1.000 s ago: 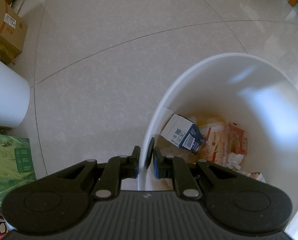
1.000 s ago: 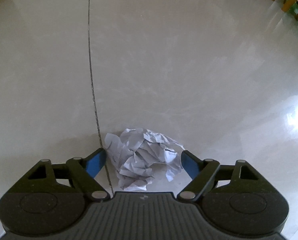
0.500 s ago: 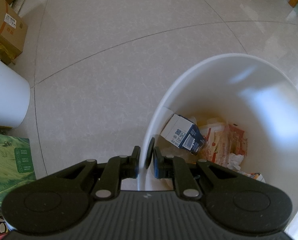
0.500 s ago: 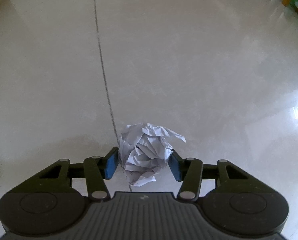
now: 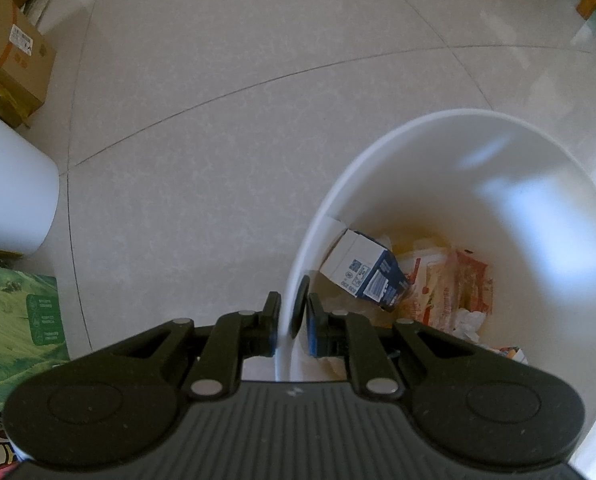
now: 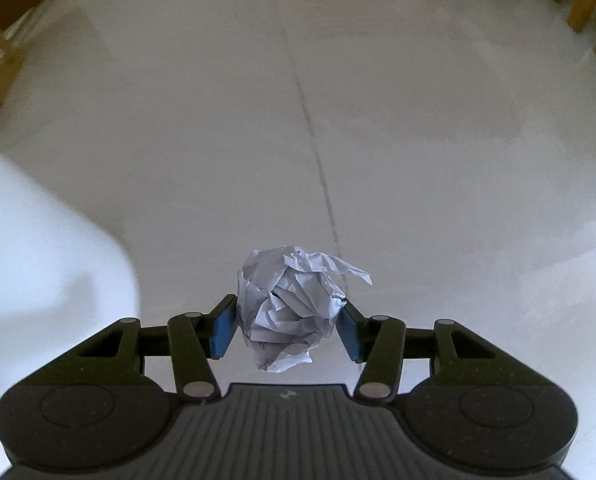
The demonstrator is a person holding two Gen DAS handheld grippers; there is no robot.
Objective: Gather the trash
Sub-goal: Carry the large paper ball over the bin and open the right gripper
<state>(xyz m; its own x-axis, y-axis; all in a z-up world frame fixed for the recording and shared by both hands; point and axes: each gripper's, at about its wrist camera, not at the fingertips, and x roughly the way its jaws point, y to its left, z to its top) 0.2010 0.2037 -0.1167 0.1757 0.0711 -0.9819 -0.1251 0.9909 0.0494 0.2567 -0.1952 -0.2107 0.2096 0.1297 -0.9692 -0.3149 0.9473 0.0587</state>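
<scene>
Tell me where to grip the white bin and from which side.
Grip the bin by its thin rim, from straight above, one finger inside the wall and one outside. The left claw is shut on the near rim just so; the round, wide body gives no other hold.

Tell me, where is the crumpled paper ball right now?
In the right wrist view, the crumpled paper ball sits squeezed in the right gripper, above the floor.

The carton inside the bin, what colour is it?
White and dark blue carton; left wrist view.

Tiled floor (image 5: 225, 128) — bins (image 5: 510, 184), cardboard boxes (image 5: 13, 56)
</scene>
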